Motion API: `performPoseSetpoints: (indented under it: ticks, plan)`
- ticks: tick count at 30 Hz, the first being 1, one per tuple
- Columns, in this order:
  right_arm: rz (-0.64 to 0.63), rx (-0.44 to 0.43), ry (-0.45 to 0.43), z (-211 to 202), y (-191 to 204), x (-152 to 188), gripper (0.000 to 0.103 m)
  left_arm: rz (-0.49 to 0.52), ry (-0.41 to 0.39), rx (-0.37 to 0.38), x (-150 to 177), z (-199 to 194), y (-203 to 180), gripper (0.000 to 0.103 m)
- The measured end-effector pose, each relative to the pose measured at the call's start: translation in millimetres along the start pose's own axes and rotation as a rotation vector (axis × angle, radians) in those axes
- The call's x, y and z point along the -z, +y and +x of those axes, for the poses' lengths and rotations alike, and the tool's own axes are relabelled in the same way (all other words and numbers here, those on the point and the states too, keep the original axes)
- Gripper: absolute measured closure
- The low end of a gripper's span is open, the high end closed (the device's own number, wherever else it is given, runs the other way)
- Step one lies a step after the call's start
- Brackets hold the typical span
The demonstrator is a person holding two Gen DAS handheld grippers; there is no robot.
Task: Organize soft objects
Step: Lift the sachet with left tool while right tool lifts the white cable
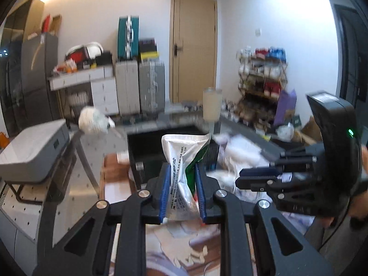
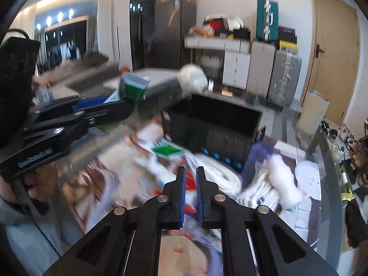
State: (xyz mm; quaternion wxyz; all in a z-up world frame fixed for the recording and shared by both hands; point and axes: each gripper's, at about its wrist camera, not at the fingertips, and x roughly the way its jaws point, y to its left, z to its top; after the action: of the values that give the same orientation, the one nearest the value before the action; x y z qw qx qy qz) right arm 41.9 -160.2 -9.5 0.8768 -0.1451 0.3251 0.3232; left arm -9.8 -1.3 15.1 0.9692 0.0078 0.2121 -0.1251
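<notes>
Holding the crinkly white plastic pouch with green print (image 1: pixel 184 172) up in the air, the left gripper (image 1: pixel 182 195) has its blue-padded fingers (image 1: pixel 165 193) pinched onto the pouch's lower part, with most of the pouch standing free above them. The landmark here is the open black rectangular storage bin (image 2: pixel 211 124) on the glass table (image 2: pixel 326 161). In the left wrist view the pouch sits in front of the bin's mouth, not yet over it as far as one can tell, and both views are motion-blurred.

Main risk on this side: the grip is low on a slick, floppy pack, so it could fold over or slide out and land short of the bin, back among the clutter.

Just in front of the bin lies the heap still to be sorted: a coil of thick white rope (image 2: pixel 218 174), another white and green packet (image 2: pixel 165 149), and a white plush toy (image 2: pixel 283 177) nearer the bin's right corner.

The right gripper (image 2: pixel 190 193) hangs over that heap with its fingers nearly together, just a narrow gap, and nothing visibly between them. Going down like that, it would probably shove the soft stuff around rather than catch it. And the rope is loosely coiled, so snagging one loop could drag the rest along.
</notes>
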Motion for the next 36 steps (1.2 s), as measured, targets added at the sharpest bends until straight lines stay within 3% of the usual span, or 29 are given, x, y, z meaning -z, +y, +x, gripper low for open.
performPoseSetpoints:
  ticks: [2, 4, 8, 15, 20, 27, 31, 36]
  plan:
    - [-0.009, 0.017, 0.048, 8, -7, 1, 0.089, 0.006, 0.053, -0.001, 5, 9, -2, 0.084]
    - [-0.006, 0.032, 0.094, 19, -14, 2, 0.070, 0.011, 0.083, 0.010, 10, 14, -6, 0.084]
    - [-0.035, 0.011, 0.153, 35, -13, 8, 0.066, 0.014, 0.092, 0.021, 11, 15, -12, 0.084]
    - [-0.014, 0.027, 0.198, 52, -16, 11, 0.068, 0.028, 0.111, 0.025, 14, 20, -15, 0.084]
    - [-0.123, 0.101, 0.207, 61, 2, 11, 0.067, 0.028, 0.119, 0.022, 14, 22, -14, 0.084]
    - [-0.063, 0.077, 0.201, 68, -8, 11, 0.065, 0.021, 0.121, 0.009, 14, 25, -12, 0.084]
    - [-0.062, 0.093, 0.216, 68, -4, 9, 0.069, 0.017, 0.126, 0.009, 15, 25, -12, 0.083]
    - [0.052, 0.018, 0.139, 45, -15, 7, 0.075, 0.019, 0.112, -0.001, 13, 22, -13, 0.083]
